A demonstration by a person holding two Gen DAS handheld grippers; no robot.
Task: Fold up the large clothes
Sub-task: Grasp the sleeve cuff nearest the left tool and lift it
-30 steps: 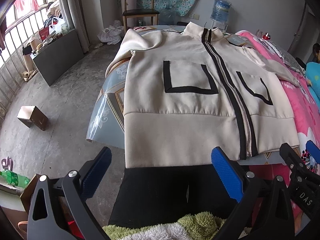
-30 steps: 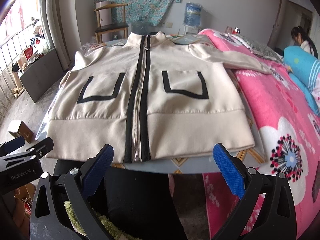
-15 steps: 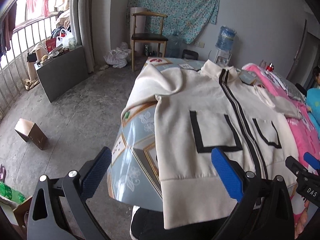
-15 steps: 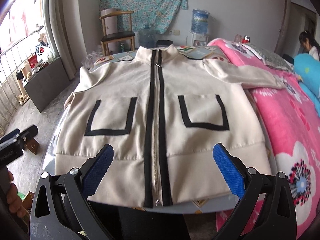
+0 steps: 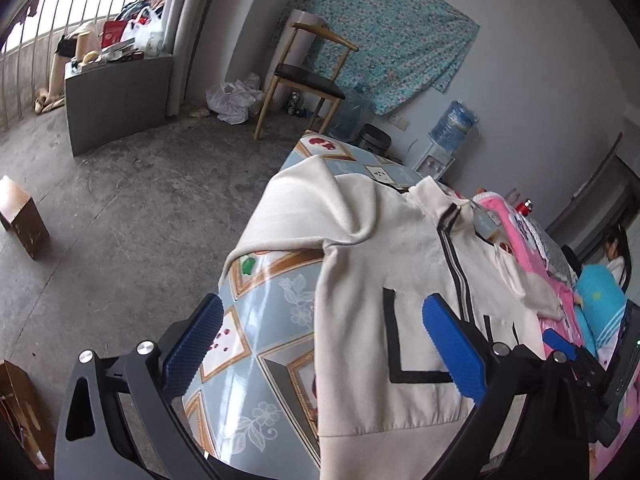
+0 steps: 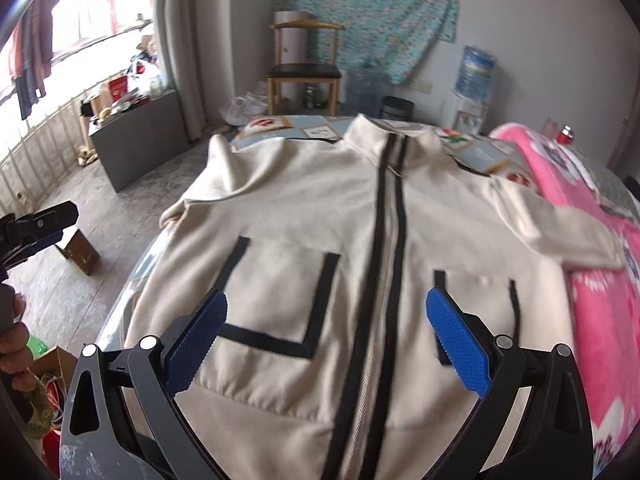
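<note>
The left gripper (image 5: 322,346) has its jaws spread wide with nothing between them; its blue fingers (image 5: 452,350) carry a fine knurled rubber texture and are bolted to black angular frames. It hangs over the near left part of a cream zip-front jacket with black trim (image 5: 384,280), above where the soft, matte cloth meets the glossy patterned cover of the round table (image 5: 256,332). The right gripper (image 6: 326,338), built the same way, also has its jaws wide apart and empty, poised over the jacket's chest, one finger above each of the two black-outlined square pockets. The jacket lies front up and zipped on the table, its metal zipper (image 6: 370,360) running between two black bands to a stand-up collar (image 6: 394,144) at the far edge. Its ribbed hem reaches toward the cameras. One sleeve is bunched in loose folds at the table's left edge; the other sleeve (image 6: 560,228) stretches flat onto a fuzzy pink blanket with a flower print (image 6: 592,320) on the bed just beside the table. Beyond stand a wooden chair with a dark seat (image 6: 304,68), a teal floral cloth hung on the wall (image 6: 368,8), a blue water bottle on a dispenser (image 6: 474,68) and a grey cabinet (image 6: 136,140) on the rough concrete floor. A small brown cardboard box (image 5: 24,220) rests on that floor.
</note>
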